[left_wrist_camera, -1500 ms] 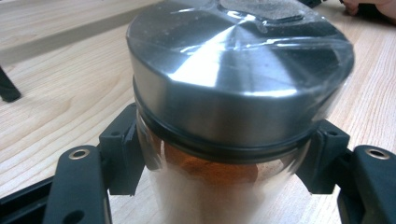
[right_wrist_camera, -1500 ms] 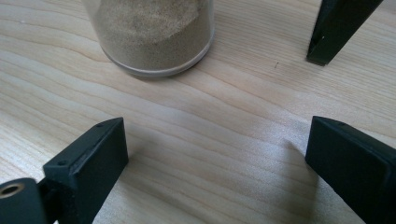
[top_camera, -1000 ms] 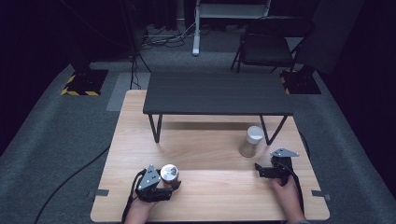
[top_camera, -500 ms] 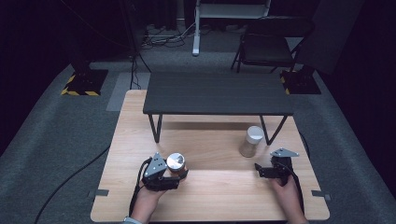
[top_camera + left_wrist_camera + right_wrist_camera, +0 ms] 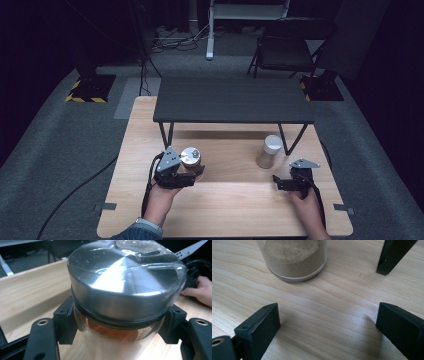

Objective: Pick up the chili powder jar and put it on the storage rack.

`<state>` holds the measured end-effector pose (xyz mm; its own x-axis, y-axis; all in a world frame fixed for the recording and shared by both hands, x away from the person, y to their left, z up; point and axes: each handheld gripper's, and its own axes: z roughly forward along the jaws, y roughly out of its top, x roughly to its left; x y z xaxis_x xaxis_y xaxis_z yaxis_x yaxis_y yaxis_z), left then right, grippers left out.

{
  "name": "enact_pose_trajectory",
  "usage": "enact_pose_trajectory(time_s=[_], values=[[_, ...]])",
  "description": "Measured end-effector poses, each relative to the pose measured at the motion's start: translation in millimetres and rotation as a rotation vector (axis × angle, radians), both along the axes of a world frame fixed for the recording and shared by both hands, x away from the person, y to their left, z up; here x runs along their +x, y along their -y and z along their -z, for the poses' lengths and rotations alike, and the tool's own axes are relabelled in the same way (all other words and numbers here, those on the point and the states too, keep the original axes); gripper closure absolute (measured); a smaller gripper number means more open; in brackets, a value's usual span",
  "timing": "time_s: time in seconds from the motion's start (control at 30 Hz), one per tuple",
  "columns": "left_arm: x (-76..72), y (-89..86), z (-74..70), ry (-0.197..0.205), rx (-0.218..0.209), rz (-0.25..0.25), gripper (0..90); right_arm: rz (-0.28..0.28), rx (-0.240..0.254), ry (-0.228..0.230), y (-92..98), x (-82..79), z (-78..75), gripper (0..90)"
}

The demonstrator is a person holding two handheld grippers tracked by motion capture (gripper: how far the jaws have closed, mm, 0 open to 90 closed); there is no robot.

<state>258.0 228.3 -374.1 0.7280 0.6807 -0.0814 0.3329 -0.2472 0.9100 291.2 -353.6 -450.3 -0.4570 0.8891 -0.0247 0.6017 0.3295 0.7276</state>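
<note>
The left gripper [image 5: 192, 172] is carrying a jar of reddish spice [image 5: 191, 158] with a shiny metal lid, its fingers [image 5: 65, 320] clamped on the glass just below the lid. Compared with a second ago, the jar is sitting farther from the near edge of the wooden surface [image 5: 230, 210] and looks lifted off it; back then it was standing lower and nearer the person, at the near left. In the left gripper view the jar is hanging between the black fingers with wood showing blurred beneath it, so it seems to be in the air, not resting.

That suggests the pick-up is done and the carrying is under way, probably toward the small dark shelf [image 5: 232, 100] standing across the far half of the surface.

The right gripper [image 5: 276, 181] is waiting at the near right in the same spot as before, its fingers [image 5: 259, 325] spread wide with nothing between them. A second jar of pale powder [image 5: 270, 151] is standing just beyond it, near the shelf's right leg [image 5: 295, 140], untouched.
</note>
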Motion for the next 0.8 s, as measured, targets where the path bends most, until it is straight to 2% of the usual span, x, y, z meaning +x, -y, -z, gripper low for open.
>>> enact_pose_trajectory(time_s=[0.23,0.5,0.8], values=[[10.7,4.8,-21.3,0.008,-0.020,0.017,30.4,-0.001,0.000,0.000,0.1,0.3,0.0,4.9],[20.2,12.5,-44.7,0.020,0.002,0.023,30.4,-0.001,0.000,0.000,0.1,0.3,0.0,4.9],[28.1,14.2,-69.6,0.059,0.001,0.013,30.4,-0.001,-0.001,0.000,0.0,0.3,0.0,4.9]])
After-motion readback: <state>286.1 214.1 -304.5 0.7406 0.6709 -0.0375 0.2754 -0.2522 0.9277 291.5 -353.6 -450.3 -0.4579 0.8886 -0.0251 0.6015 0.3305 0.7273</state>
